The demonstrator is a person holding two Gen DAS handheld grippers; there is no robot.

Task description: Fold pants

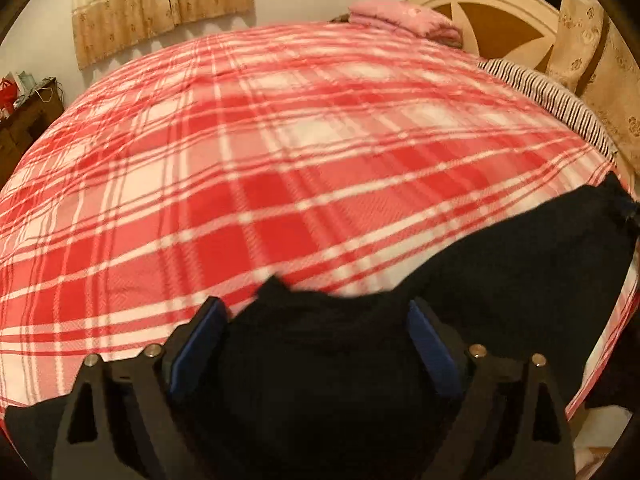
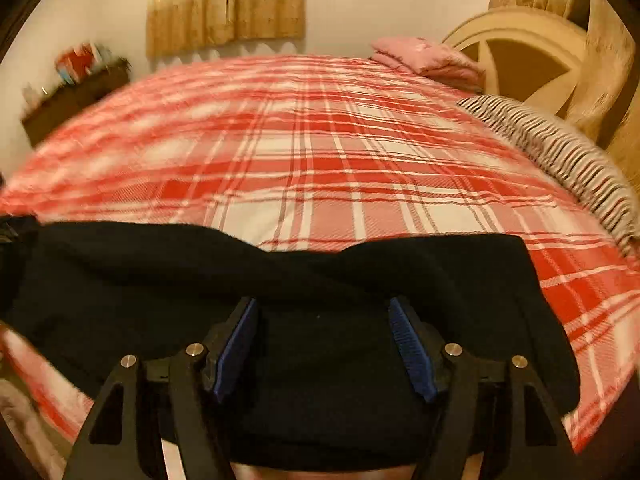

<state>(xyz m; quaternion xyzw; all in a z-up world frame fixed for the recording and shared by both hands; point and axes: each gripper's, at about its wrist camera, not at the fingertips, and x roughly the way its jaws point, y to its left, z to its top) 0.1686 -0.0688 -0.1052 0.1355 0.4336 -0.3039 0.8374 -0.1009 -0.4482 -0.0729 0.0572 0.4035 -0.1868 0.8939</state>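
Observation:
Black pants [image 1: 500, 264] lie on the near edge of a bed with a red and white plaid cover [image 1: 260, 152]. In the left wrist view my left gripper [image 1: 316, 312] is open, its blue pads [image 1: 196, 344] on either side of a bunched end of the pants. In the right wrist view the pants [image 2: 140, 280] stretch across the bed's near edge [image 2: 320, 168]. My right gripper [image 2: 324, 316] is open, its blue pads [image 2: 408, 344] standing over the dark cloth without pinching it.
A folded pink blanket [image 1: 404, 20] and a striped pillow [image 1: 552, 96] lie near the cream headboard [image 1: 492, 12]. A dark dresser [image 2: 76, 96] with small items stands at the far left. Beige curtains [image 2: 228, 4] hang on the back wall.

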